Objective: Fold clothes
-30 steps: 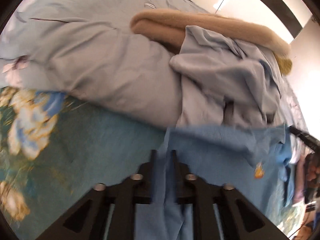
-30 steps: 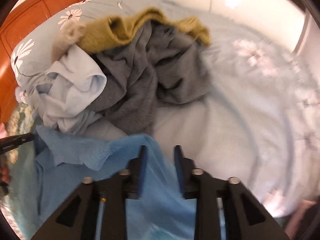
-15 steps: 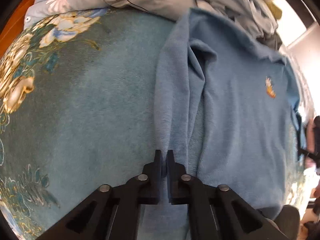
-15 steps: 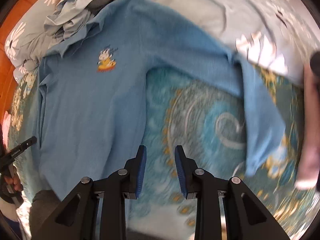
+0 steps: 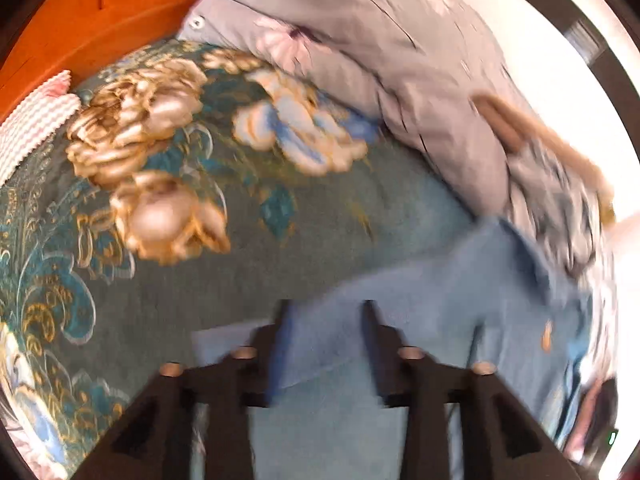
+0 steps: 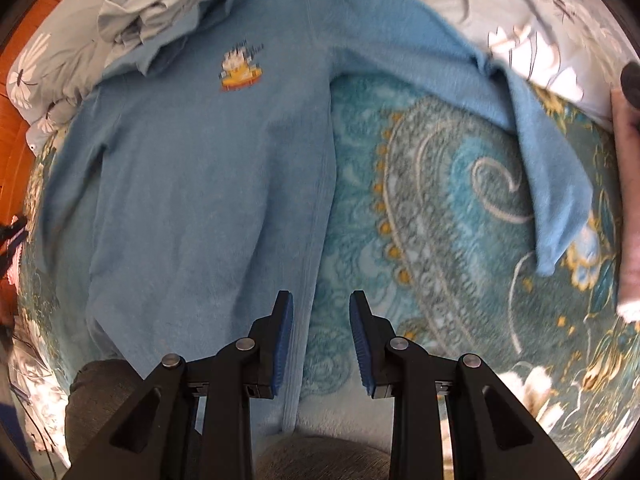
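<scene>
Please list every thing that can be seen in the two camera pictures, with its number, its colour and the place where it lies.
blue sweater: one, light blue with a small orange and white emblem on the chest, spread flat on the blanket, one sleeve out to the side.
blanket: one, teal with gold and cream flower patterns, under the sweater.
duvet: one, grey-blue with pale flowers, bunched at the far side of the bed.
pile of clothes: one heap, pale blue and grey, above the sweater's collar.
tan garment: one, beige, on the duvet; blurred.
headboard: one, orange-brown wood, beyond the bed.
left gripper: one, black, open above the sweater.
right gripper: one, black with blue pads, open over the sweater's side edge.
</scene>
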`<state>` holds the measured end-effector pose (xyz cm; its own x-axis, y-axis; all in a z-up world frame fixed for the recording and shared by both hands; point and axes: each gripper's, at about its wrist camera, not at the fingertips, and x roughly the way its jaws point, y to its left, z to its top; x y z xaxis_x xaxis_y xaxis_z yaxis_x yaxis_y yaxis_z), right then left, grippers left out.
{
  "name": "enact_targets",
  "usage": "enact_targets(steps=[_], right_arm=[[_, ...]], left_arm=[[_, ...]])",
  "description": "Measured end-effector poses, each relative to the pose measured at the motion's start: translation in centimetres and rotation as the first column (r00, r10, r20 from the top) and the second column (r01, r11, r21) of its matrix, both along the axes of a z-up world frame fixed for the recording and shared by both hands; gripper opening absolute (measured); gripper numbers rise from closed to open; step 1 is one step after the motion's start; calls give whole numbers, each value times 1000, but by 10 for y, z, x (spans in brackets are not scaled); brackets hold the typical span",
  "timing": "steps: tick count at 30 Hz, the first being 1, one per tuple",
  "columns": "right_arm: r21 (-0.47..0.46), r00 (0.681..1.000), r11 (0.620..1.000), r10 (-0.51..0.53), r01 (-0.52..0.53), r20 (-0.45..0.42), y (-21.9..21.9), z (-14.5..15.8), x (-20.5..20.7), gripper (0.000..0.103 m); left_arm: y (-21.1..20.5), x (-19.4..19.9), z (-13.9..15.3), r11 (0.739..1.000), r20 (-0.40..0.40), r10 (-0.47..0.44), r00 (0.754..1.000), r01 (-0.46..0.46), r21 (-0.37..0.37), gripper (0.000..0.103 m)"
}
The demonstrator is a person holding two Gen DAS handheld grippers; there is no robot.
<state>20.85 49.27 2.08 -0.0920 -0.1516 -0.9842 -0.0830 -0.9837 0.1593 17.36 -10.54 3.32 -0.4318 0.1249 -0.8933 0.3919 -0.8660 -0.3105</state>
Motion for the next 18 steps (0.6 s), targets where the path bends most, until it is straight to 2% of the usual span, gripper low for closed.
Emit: enact_targets(steps=[2,3,6,8,10,12,14,16,17,18], right_arm=[[7,1000,1000,-2,1,23,-2,-5,3,30],[8,999,1000,-3,2,35,-3,-8,5,30],[5,998,1000,-7,7,68,-6,-15,9,30],[-12,996,1000,-10,11,85,-10,-18,11,30],[-3,996,1000,5,-5,92,-16,-19,12,30],[7,994,1000,23,-23,104,-22,-19,11,30],[-17,993,999,31,-29,118,-26,-19,12,30],[-32,992,999,35,-32,123,-29,-18,13,26],[-33,992,999,36,-32,118,-30,-16,12,15],[-35,993,999,37,-33,113,-31,-14,12,6]], left_arm=[[19,15,-5,998,4,-51,999,51,38,43],[33,26,-8,993,-6,-81,997,81,83,44],[75,42,-26,955,8,-218,976,211,209,47],[105,46,-40,934,51,-305,951,288,213,47],[125,45,-58,909,84,-357,930,324,263,47],[136,43,-72,900,129,-380,916,334,280,47],[146,45,-72,900,135,-398,907,357,252,46],[151,45,-71,891,146,-418,897,373,259,44],[154,45,-70,887,152,-426,892,380,261,41],[155,45,-70,891,160,-424,892,378,254,23]])
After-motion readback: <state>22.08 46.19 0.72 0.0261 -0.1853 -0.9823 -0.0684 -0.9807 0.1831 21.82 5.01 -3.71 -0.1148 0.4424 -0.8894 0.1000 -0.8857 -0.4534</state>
